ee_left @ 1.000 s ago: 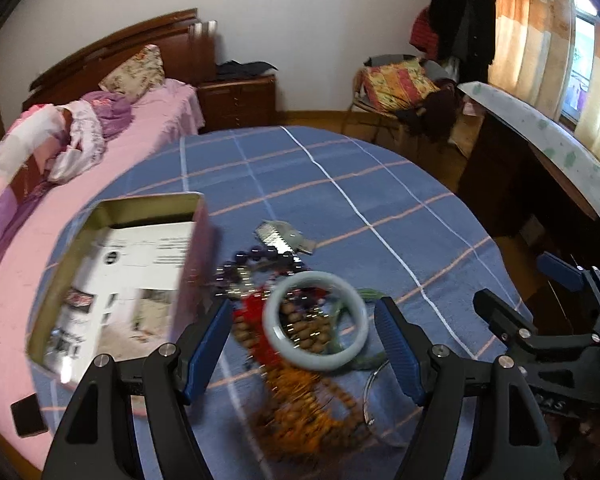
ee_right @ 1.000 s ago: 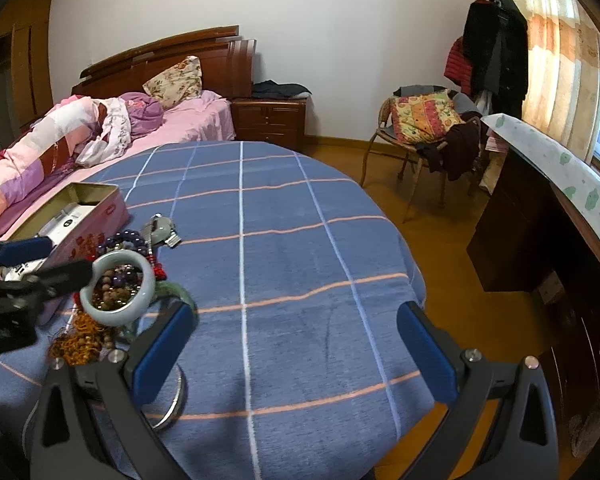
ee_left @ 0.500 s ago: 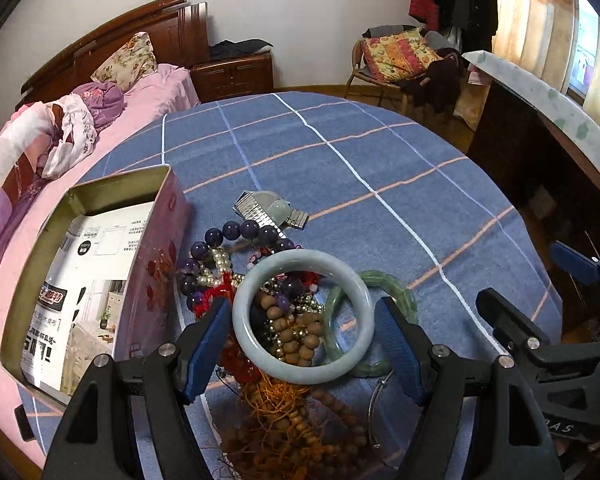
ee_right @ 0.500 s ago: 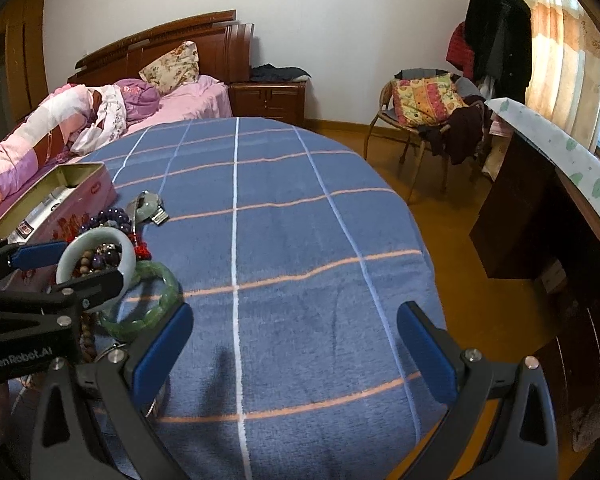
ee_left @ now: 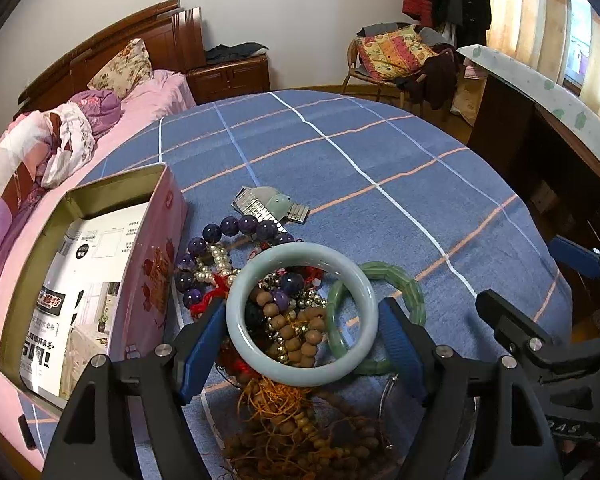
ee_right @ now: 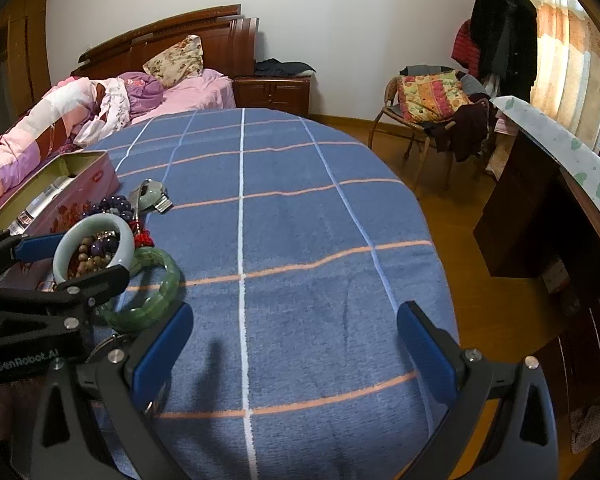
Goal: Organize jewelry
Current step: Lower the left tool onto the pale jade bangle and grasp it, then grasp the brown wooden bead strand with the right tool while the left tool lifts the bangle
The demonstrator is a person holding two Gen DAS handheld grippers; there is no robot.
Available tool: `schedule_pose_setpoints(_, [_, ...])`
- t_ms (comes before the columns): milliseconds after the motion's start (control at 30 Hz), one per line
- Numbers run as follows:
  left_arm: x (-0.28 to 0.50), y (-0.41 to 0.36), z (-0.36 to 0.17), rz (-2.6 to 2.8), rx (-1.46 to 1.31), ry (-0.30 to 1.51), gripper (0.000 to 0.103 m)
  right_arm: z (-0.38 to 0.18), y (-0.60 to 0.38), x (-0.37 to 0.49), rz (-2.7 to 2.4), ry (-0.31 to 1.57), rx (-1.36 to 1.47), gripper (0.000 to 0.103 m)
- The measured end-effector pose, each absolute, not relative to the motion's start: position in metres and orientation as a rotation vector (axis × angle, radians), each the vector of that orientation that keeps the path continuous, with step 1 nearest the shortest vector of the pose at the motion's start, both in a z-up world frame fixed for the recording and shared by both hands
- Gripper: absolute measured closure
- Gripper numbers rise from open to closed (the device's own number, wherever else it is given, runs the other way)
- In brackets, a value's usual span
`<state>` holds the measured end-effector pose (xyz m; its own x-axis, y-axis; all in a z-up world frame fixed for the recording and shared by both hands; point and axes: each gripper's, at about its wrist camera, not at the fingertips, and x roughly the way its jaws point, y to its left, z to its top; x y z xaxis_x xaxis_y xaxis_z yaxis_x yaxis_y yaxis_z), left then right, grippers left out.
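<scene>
Left jaws gripping the pale bangle (ee_left: pixel 302 314), right gripper (ee_right: pixel 294 346) spread empty; bangle is best lifted level, clear of tangled beads (ee_left: pixel 292 328), toward the tin (ee_left: pixel 80 280).

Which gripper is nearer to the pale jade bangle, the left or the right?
Left. The left gripper has its fingers on either side of the pale jade bangle, holding it. The right gripper is open over bare blue tablecloth, off to the bangle's right.
</scene>
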<state>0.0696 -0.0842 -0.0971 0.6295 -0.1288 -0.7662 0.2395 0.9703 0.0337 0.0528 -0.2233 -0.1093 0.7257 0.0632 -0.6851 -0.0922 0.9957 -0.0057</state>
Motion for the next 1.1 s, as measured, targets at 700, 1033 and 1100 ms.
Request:
schedule_pose_setpoints(700, [0.052,-0.047,-0.066,-0.138,0.074,0.745,0.027,-0.1,-0.19,0.071,0.305,0.787,-0.077,0.032])
schedule_pose_setpoints(1033, [0.047,-0.046,-0.061,-0.2,0.036,0.711,0.027,-0.119,-0.163,0.082,0.394,0.889,-0.17,0.091])
schedule_pose_setpoints(1100, [0.046,-0.045,-0.058,-0.212,0.03,0.696,0.027,-0.118,-0.164,0.08,0.401,0.881,-0.16,0.093])
